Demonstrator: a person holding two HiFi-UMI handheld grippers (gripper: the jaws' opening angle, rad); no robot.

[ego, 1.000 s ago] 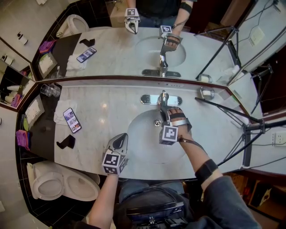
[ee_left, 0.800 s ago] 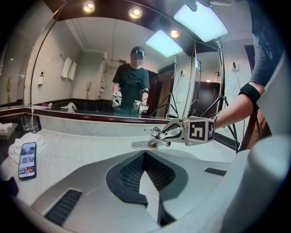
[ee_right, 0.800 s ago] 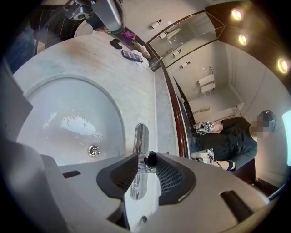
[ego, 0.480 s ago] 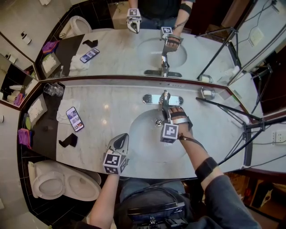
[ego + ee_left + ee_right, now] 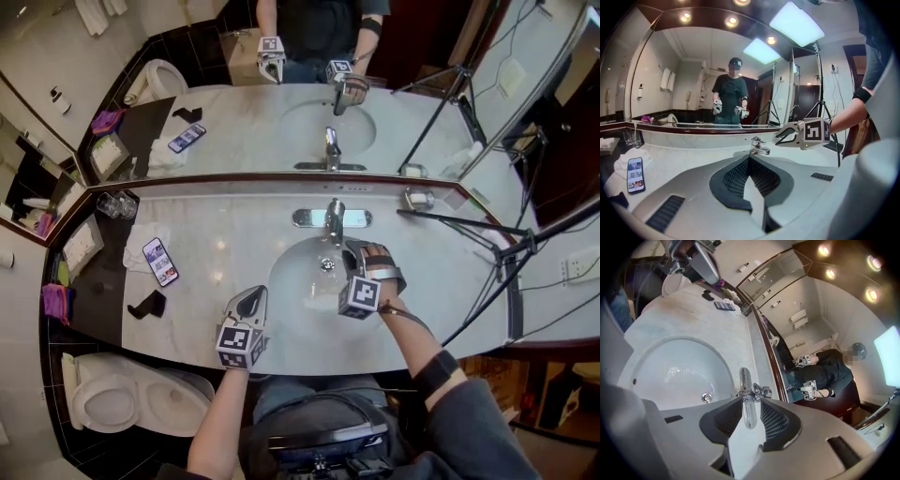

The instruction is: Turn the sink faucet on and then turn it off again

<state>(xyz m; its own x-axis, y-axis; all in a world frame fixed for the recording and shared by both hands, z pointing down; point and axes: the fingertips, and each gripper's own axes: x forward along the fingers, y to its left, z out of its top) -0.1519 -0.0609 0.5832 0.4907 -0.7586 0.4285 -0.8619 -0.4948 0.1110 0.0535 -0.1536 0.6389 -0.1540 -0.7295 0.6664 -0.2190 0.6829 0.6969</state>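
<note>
one sink faucet (image 5: 334,220), chrome, single lever, standing on one oblong chrome base plate (image 5: 307,217) at the back centre of the counter (image 5: 216,234), between the basin and the mirror; spout reaching out over the basin.

one basin (image 5: 286,281), white, oval, sunk into the marble counter; one round drain (image 5: 326,265) in its floor, just in front of the spout.

two grippers, each with one marker cube.
- right gripper (image 5: 351,251): over the right half of the basin, just beside the faucet on its near right, not touching it; jaws partly apart; its own view shows the lever in line with the gap between the tips, nothing pinched.
- left gripper (image 5: 255,292): over the front of the counter, left of the basin, well apart from the faucet; fingertips together, nothing between them.

one mirror (image 5: 244,122) along the back wall, repeating the faucet, both grippers and the person.

counter, left part: one phone (image 5: 159,261), screen lit, lying partly on one white cloth (image 5: 136,246); two clear glasses (image 5: 117,204) near the mirror; one small black object (image 5: 147,304) on the dark section.

counter, right part: one small chrome dish (image 5: 419,198) by the mirror.

one toilet (image 5: 122,398) below the counter's left end; one black tripod (image 5: 511,272) at the right.
</note>
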